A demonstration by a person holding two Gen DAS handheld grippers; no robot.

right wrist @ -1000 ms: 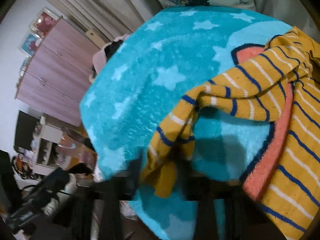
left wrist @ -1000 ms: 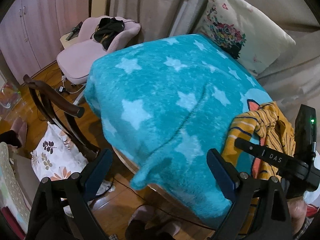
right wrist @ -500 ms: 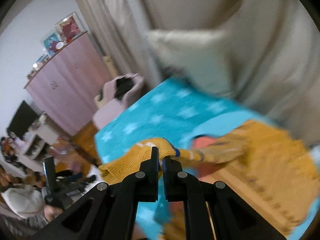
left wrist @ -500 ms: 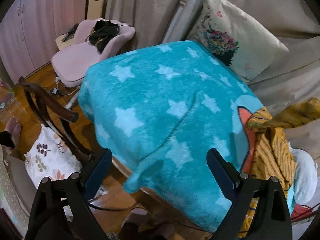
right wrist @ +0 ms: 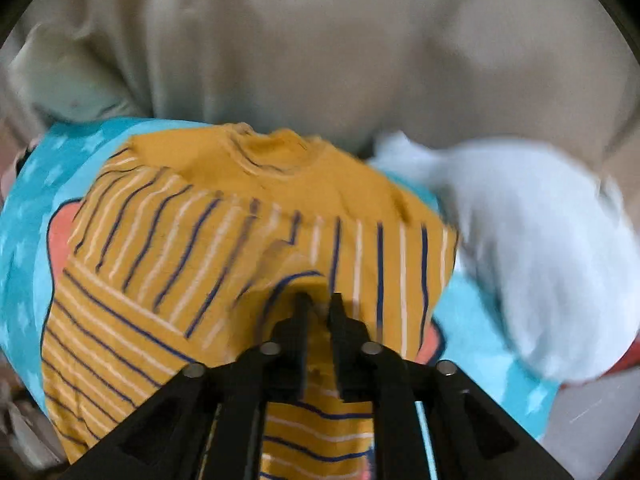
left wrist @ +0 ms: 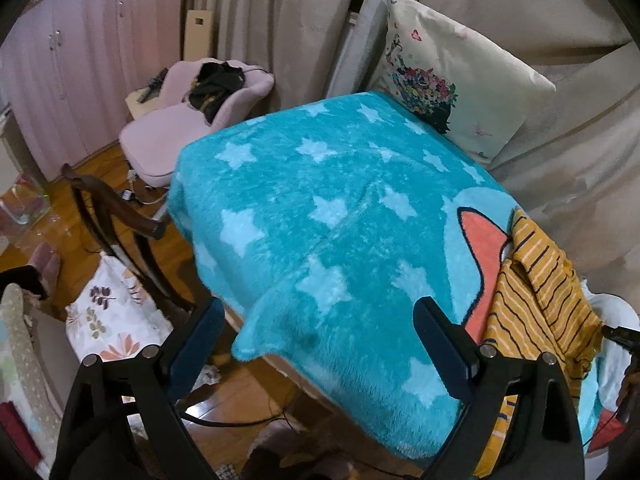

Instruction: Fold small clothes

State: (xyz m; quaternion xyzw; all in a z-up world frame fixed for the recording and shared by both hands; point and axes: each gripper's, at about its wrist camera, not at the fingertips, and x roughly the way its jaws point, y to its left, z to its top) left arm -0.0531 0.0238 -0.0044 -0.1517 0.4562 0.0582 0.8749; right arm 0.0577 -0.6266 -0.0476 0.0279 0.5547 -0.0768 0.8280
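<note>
A small mustard-yellow sweater with blue and white stripes (right wrist: 208,240) lies on a turquoise star blanket (left wrist: 320,208) that covers a table. It shows at the right edge of the left wrist view (left wrist: 536,280). My right gripper (right wrist: 318,300) is nearly shut, its jaws pinching the sweater's sleeve, which is laid across the sweater body. The view is motion-blurred. My left gripper (left wrist: 316,332) is open and empty, held over the blanket's near left corner, away from the sweater.
A white floral pillow (left wrist: 448,80) leans at the back. A white bundle of cloth (right wrist: 540,260) lies right of the sweater. A dark wooden chair (left wrist: 116,236) and a pink chair (left wrist: 180,120) stand left of the table. Beige curtains hang behind.
My right gripper lifted the sleeve off the blanket, swung it up and over, and now holds it down on the sweater body. The left gripper drew back slightly and stayed open.
</note>
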